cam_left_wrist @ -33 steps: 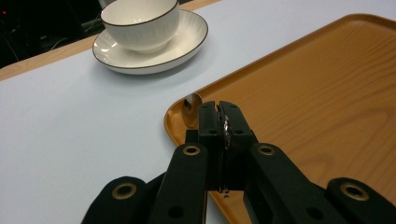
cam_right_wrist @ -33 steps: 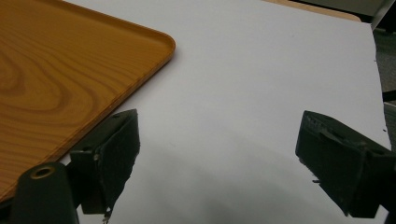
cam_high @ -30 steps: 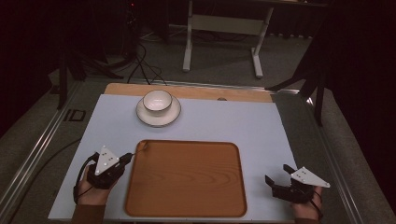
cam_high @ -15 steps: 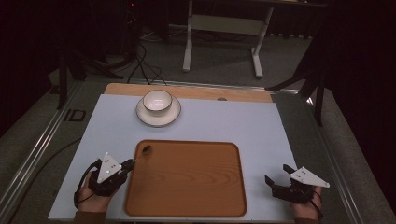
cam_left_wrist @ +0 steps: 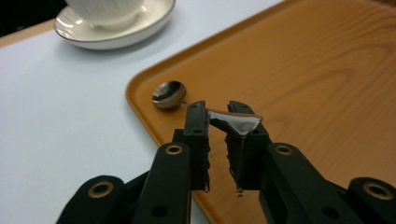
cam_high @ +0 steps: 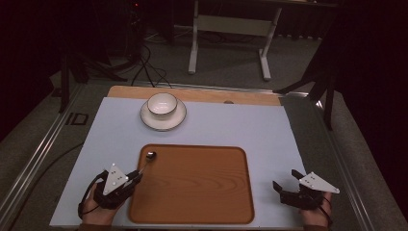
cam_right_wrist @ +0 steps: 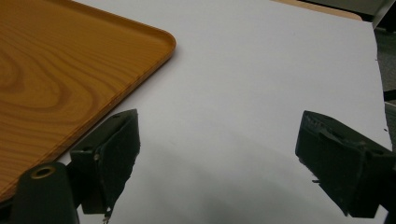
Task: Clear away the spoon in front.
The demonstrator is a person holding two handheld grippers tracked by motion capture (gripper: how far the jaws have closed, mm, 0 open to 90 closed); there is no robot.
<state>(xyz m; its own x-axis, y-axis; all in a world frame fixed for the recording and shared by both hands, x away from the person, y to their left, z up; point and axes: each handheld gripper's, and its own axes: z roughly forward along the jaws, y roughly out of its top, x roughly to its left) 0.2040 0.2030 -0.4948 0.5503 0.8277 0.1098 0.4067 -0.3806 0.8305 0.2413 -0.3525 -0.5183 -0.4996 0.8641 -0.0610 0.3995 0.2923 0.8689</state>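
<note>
Left claw [cam_high: 135, 176] sits at near-left edge of wooden tray [cam_high: 202, 192], jaws clamped on handle of small metal spoon [cam_high: 148, 160]; spoon bowl rests on tray's far-left corner. Right claw [cam_high: 286, 180] hovers over white table [cam_high: 231, 125] just right of tray, jaws wide apart, nothing in them. White cup [cam_high: 162, 104] on saucer [cam_high: 163, 118] stands far-left, well apart from tray.

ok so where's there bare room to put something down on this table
Most of the tray is bare, everything right of the spoon in its near-left corner. The mat is open between the saucer and the right edge. Crowded spots: the left claw shut on the spoon, and the cup on the saucer.
</note>
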